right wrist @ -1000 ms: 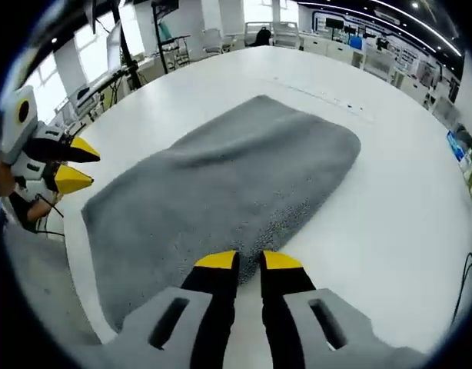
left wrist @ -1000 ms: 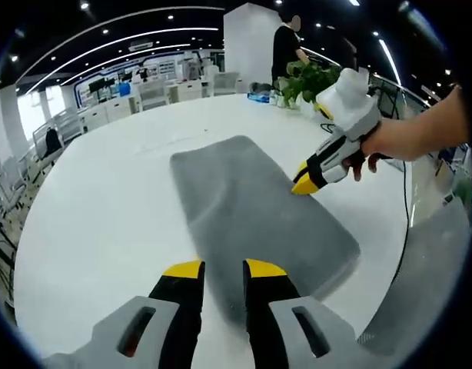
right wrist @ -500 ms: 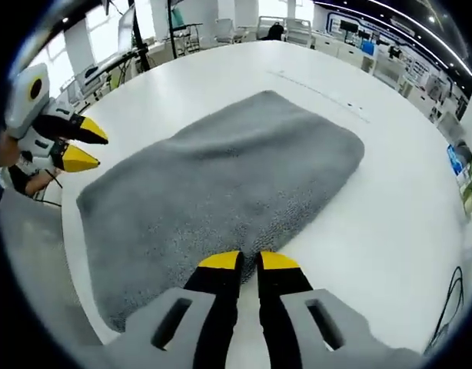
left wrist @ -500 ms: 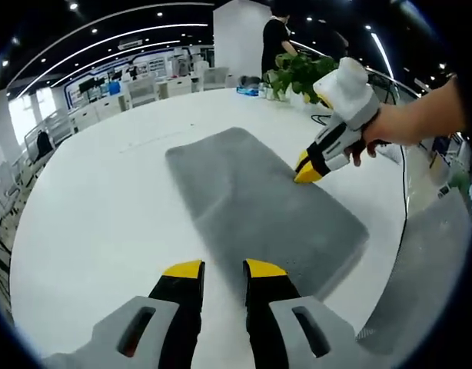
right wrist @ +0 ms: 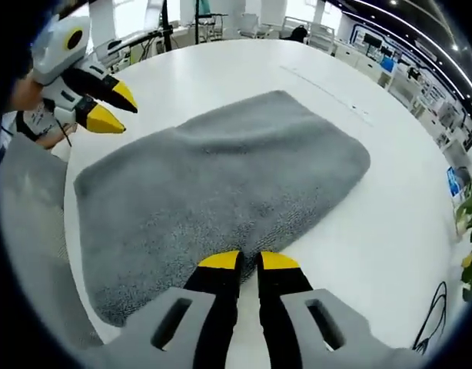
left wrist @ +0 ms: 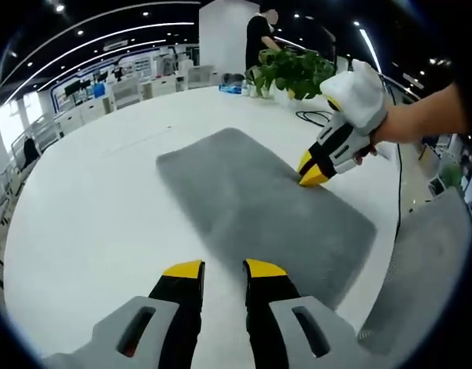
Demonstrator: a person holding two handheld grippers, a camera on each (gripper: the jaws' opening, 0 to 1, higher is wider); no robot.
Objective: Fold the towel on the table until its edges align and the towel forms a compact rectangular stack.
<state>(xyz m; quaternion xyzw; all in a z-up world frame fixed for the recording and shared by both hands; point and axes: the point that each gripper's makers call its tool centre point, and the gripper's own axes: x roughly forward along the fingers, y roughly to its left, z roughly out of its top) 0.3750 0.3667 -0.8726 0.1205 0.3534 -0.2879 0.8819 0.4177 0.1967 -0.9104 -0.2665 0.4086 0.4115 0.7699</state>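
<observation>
A grey towel (left wrist: pixel 259 204) lies flat on the round white table (left wrist: pixel 90 192), its edges thick. My left gripper (left wrist: pixel 223 269) is open above the table at the towel's near short end, one fingertip over bare table and one by the towel's edge. In the right gripper view it hovers open (right wrist: pixel 113 108) just off the towel's (right wrist: pixel 221 184) left end. My right gripper (right wrist: pixel 248 261) sits at the middle of the towel's long edge, jaws nearly together on that edge. The left gripper view shows it (left wrist: pixel 313 171) held by a hand, tips touching the towel's right edge.
A potted plant (left wrist: pixel 294 73) and a black cable (left wrist: pixel 313 115) sit at the table's far side, with a person (left wrist: pixel 259 34) standing behind. The table edge runs close behind the towel's right side (left wrist: pixel 397 231). Grey cloth (left wrist: pixel 428 284) lies beyond it.
The right jaws have narrowed onto the towel's long edge. The left gripper has shifted sideways off the towel's short end, so less towel lies under its tips. Both views have shifted.
</observation>
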